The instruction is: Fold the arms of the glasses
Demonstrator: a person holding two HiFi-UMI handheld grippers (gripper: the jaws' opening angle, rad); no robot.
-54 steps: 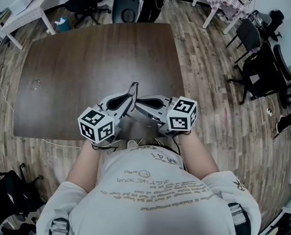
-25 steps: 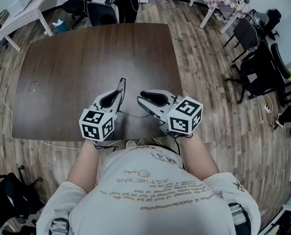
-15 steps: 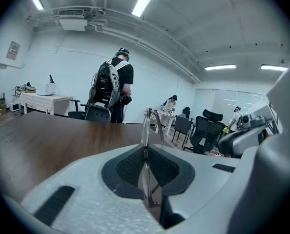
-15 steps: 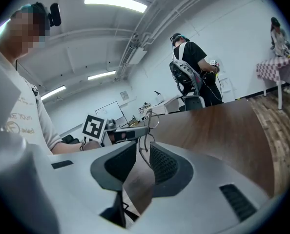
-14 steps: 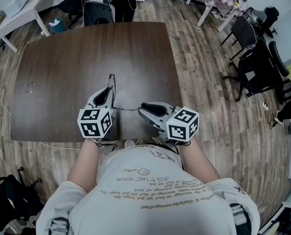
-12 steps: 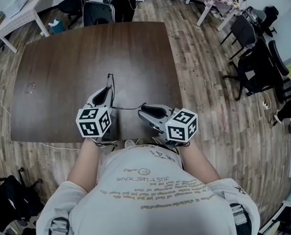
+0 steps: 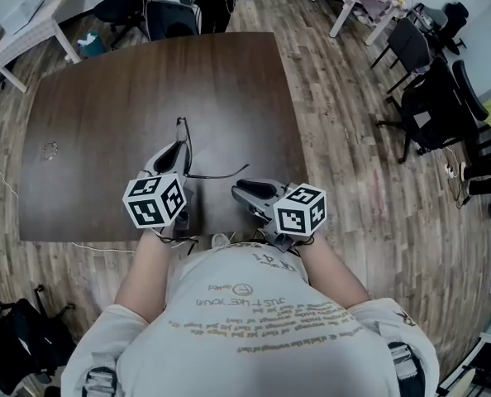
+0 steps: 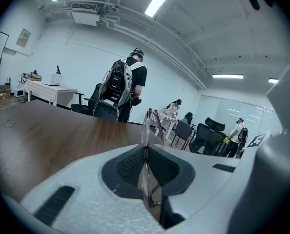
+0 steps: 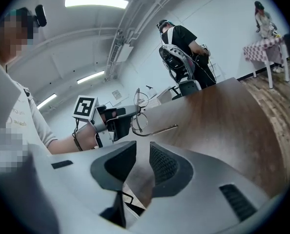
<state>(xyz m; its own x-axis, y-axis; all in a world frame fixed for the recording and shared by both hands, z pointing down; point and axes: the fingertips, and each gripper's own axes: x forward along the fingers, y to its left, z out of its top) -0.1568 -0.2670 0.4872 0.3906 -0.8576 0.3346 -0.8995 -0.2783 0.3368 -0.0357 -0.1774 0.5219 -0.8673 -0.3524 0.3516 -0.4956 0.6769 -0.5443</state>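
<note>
Withdrawn, our right gripper [image 7: 240,191] stands narrowly parted and empty; our left gripper [image 7: 176,149] pinches the thin metal-framed glasses [image 8: 146,130] between its jaws, steadying them for folding.

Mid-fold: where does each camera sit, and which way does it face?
Head view: person's head, steeply down at table; forearms, left hand-held gripper, right hand-held gripper show.
Left gripper view: along its own jaws, shut on the glasses, across the table.
Right gripper view: along its open, empty jaws toward the left hand-held gripper.
Shared: all three show the glasses.

Glasses [image 7: 182,132] in left gripper [image 7: 176,149] over dark table [image 7: 105,89], right gripper [image 7: 239,191] nearby
</note>
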